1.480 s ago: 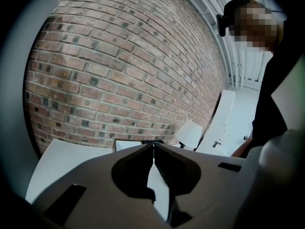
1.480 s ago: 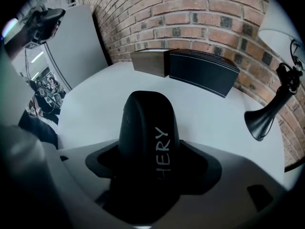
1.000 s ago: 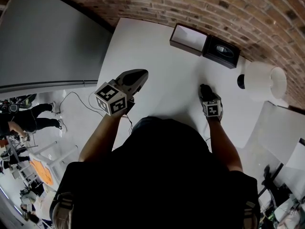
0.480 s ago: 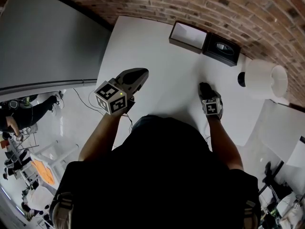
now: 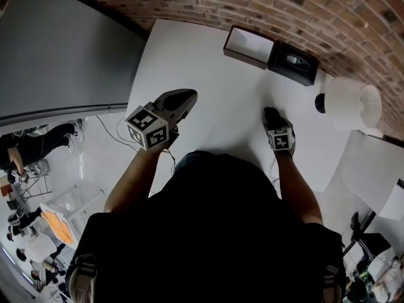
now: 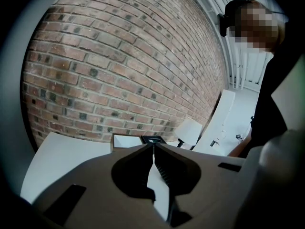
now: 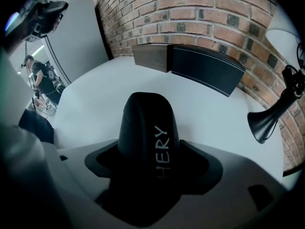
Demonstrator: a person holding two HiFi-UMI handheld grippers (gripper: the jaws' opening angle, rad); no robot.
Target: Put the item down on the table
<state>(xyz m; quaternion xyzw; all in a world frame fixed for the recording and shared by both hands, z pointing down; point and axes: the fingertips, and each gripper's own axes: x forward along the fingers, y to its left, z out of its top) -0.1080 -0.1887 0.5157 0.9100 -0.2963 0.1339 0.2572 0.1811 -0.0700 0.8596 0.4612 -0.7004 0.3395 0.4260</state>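
Observation:
A black computer mouse with white lettering sits between the jaws of my right gripper, which is shut on it and points steeply down at the white table. In the head view the mouse shows as a dark shape just beyond the right gripper, low over the table's right part; I cannot tell whether it touches the tabletop. My left gripper hovers over the table's left edge, shut and holding nothing; in the left gripper view its jaws meet.
An open brown box and a black box stand at the table's far edge against the brick wall. A white lamp stands at the right. A cable hangs off the left edge. People stand in the background on the left.
Neither gripper has visibly moved. Only the people in the background at the left have shifted.

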